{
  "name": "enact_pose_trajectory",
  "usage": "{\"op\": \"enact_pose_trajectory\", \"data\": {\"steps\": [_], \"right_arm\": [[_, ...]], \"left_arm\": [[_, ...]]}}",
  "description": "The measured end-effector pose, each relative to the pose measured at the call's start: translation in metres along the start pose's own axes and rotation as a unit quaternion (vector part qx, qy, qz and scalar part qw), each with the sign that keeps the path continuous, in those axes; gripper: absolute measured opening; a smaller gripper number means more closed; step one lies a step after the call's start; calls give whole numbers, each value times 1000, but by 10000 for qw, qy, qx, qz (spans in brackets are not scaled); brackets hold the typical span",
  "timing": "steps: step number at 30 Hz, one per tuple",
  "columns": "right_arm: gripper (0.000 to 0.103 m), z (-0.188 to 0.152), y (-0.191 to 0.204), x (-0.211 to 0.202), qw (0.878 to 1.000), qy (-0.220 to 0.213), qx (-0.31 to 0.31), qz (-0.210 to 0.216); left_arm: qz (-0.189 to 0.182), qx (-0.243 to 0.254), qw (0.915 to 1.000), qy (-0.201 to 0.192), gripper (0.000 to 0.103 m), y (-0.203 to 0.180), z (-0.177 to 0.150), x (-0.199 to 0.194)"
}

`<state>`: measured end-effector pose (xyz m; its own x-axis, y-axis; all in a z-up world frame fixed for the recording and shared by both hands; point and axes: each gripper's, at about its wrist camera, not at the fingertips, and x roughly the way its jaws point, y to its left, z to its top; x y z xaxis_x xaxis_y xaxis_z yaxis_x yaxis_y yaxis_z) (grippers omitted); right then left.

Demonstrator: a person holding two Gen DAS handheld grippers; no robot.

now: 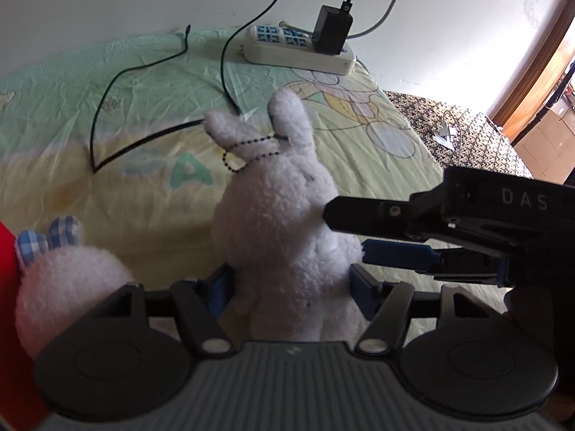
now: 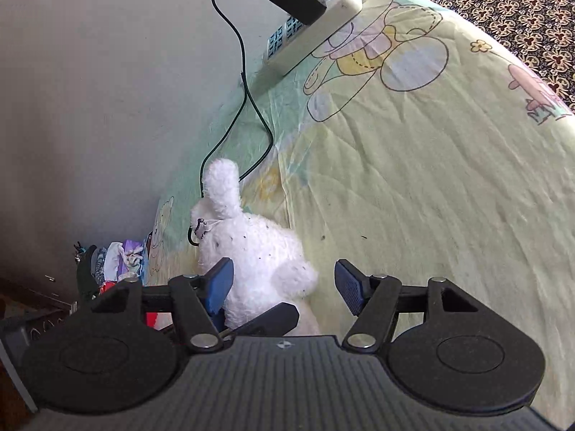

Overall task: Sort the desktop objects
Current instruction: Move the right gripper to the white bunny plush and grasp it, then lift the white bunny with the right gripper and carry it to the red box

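Observation:
A white plush rabbit (image 1: 284, 222) with a black bead chain at its ears stands upright between the jaws of my left gripper (image 1: 291, 287), which is shut on its lower body. My right gripper (image 1: 345, 230) reaches in from the right, open, one finger beside the rabbit's head and one by its side. In the right wrist view the rabbit (image 2: 258, 251) lies at the left pad of the open right gripper (image 2: 284, 287), and a left finger (image 2: 273, 319) shows below. A second plush (image 1: 64, 280) with blue checked ears sits at the lower left.
A white power strip (image 1: 298, 46) with a black charger (image 1: 332, 28) and black cable (image 1: 118, 115) lies at the back of the cartoon-print sheet (image 1: 107, 107) by the wall. A red object (image 1: 7, 251) is at the left edge. Patterned floor (image 1: 467, 133) lies to the right. Clutter (image 2: 111, 258) sits at the far end.

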<state>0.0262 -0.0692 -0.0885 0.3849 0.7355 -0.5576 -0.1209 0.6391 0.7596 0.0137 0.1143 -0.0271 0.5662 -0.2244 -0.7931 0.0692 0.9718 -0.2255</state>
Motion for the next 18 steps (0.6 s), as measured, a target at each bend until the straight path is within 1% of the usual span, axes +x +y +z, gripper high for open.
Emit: {"op": "enact_pose_trajectory", "data": {"steps": [3, 6, 7, 8, 9, 10, 15, 18], "right_arm": [[66, 0, 0, 11, 9998, 126, -52, 116], [64, 0, 0, 17, 9993, 207, -76, 289], [54, 0, 0, 17, 9991, 226, -85, 338], [48, -1, 0, 17, 9985, 279, -64, 477], [42, -1, 0, 15, 9976, 326, -16, 605], [40, -2, 2, 12, 9976, 340, -4, 609], [38, -14, 13, -6, 9984, 309, -154, 456], [38, -22, 22, -23, 9985, 200, -302, 405]], "left_arm": [[24, -73, 10000, 23, 68, 1, 1, 4], [-31, -208, 9998, 32, 67, 6, 0, 3], [-45, -232, 9997, 37, 66, 6, 0, 2], [-51, -240, 9997, 33, 66, 5, -1, 1], [-66, -224, 9997, 33, 65, 4, -1, -2], [-77, -187, 9998, 29, 65, 2, -3, -4], [-295, -165, 9994, -33, 65, -4, -14, -23], [-405, -16, 9991, -124, 65, -12, -21, -38]]}}
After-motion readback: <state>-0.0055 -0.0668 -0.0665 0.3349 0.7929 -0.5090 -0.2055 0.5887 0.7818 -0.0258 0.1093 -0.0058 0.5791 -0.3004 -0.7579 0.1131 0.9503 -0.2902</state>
